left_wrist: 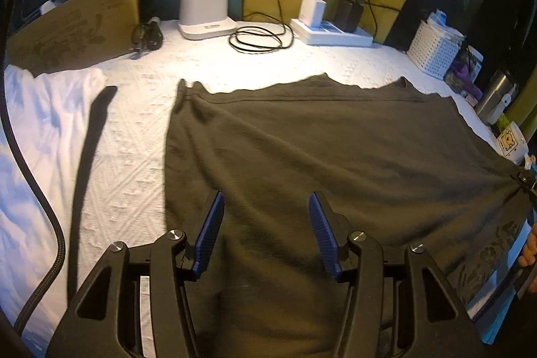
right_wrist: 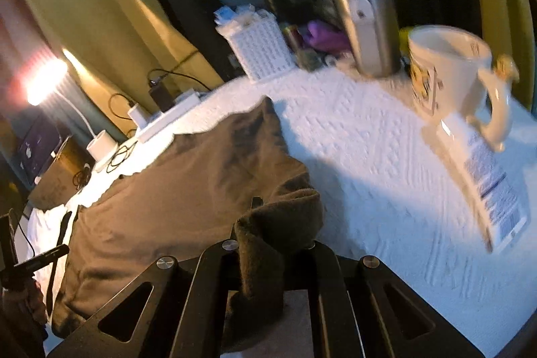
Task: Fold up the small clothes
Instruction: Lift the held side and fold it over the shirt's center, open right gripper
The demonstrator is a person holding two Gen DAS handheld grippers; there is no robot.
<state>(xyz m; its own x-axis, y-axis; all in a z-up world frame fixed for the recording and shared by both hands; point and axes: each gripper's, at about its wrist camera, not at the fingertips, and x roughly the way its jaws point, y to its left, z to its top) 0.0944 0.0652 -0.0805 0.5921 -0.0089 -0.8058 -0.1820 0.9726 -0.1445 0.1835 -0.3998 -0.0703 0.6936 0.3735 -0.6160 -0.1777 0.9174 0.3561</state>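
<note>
A dark olive garment (left_wrist: 319, 150) lies spread over the white textured surface (left_wrist: 134, 130). The left gripper (left_wrist: 266, 234) hovers above its near part, blue-padded fingers (left_wrist: 209, 234) parted and empty. The right gripper (right_wrist: 268, 244) is clamped on a bunched corner of the cloth — lifted off the surface (mug (right_wrist: 449, 79) nearby).

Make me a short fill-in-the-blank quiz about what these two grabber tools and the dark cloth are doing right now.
1. The right gripper is shut on a bunched fold of the ____ garment.
2. The left gripper hovers over the garment with its jaws ____.
3. The garment lies on a ____ textured cover.
4. Near the garment's corner stands a white ____ with a handle.

Missing words: dark; open; white; mug
</note>
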